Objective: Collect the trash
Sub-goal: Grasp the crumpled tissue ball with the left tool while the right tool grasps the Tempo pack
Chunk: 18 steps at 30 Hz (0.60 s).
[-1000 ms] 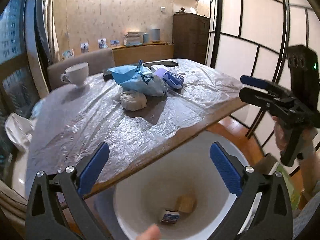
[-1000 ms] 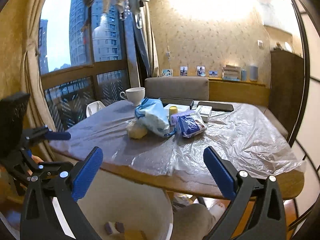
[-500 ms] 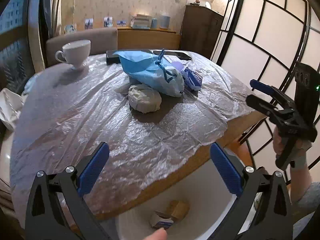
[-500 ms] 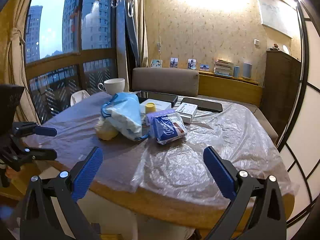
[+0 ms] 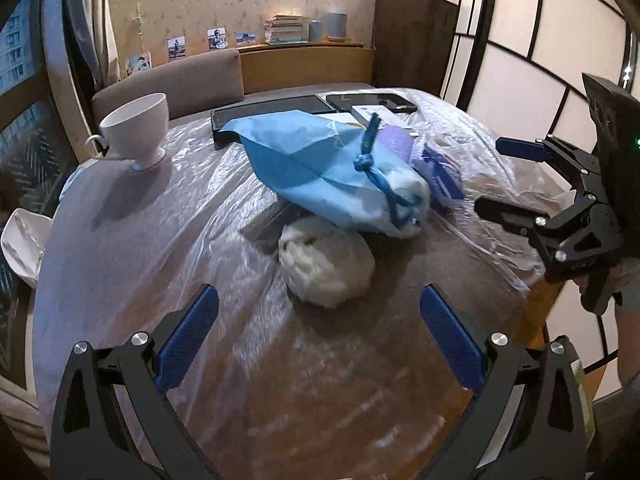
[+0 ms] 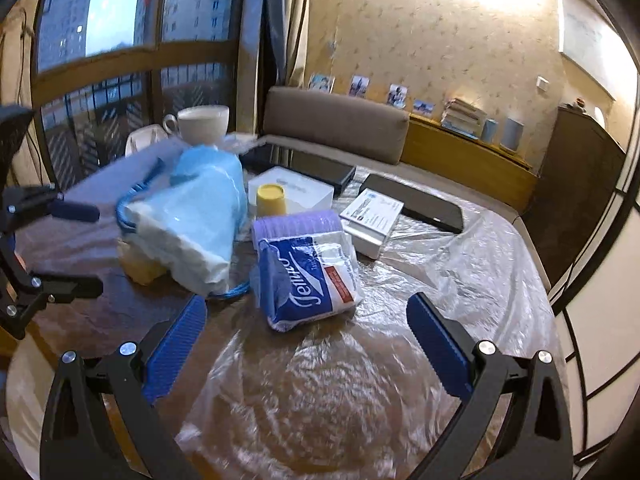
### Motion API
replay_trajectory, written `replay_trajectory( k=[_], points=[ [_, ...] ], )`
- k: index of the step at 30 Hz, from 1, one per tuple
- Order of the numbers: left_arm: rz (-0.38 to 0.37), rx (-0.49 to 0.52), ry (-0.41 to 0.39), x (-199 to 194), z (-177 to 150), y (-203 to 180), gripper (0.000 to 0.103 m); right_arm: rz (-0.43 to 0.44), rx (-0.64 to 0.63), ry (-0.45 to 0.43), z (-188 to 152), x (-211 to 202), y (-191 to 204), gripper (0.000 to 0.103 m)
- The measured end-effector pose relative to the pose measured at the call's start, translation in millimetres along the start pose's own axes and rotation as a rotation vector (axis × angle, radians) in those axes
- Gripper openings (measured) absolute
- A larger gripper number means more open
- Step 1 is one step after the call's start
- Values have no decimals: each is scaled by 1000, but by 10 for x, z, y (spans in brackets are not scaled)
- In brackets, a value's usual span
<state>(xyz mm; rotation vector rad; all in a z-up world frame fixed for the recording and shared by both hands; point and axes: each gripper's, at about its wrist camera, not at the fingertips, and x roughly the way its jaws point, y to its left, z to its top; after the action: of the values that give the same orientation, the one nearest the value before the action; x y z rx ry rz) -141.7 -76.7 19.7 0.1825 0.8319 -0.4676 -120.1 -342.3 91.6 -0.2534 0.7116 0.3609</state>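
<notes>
Trash lay on a round table [image 5: 100, 280] that had a sheet of clear plastic [image 5: 460, 152] spread over it. At the far left stood a white cup [image 5: 138, 128]. Next, near the middle of the table, sat a crumpled white wad [image 5: 326, 268], round and lumpy like a ball of paper. It touched a blue bag [image 5: 320, 168] just behind it, which leaned partly over it. The bag was tied with a blue cord [image 5: 370, 148] and looked stuffed with white things at its closed end. To the right of the bag lay a tissue pack [image 6: 308, 276], blue and white with a purple top. Behind it stood a small yellow cup [image 6: 271, 199] and a white box [image 6: 294, 192], and further right a little white carton [image 6: 372, 220].

The left gripper [image 5: 316, 340] hung over the table just in front of the wad, with its blue fingers [image 5: 188, 332] wide apart and nothing between them. The right gripper [image 6: 308, 348] hung near the tissue pack, also spread wide and holding nothing.
</notes>
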Motion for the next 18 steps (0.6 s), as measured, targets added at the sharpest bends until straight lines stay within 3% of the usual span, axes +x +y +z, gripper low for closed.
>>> replay_trajectory(
  k=[6,11,18],
  points=[
    [-30,-3,64,214,110,41,101,1,-8,58,101,231,-33,99],
    [-37,-4,81,281,131,53,101,87,36,121,157,402,-90,99],
    [-34,7,98,337,168,77,95,129,99,179,208,544,-227,99]
  ],
)
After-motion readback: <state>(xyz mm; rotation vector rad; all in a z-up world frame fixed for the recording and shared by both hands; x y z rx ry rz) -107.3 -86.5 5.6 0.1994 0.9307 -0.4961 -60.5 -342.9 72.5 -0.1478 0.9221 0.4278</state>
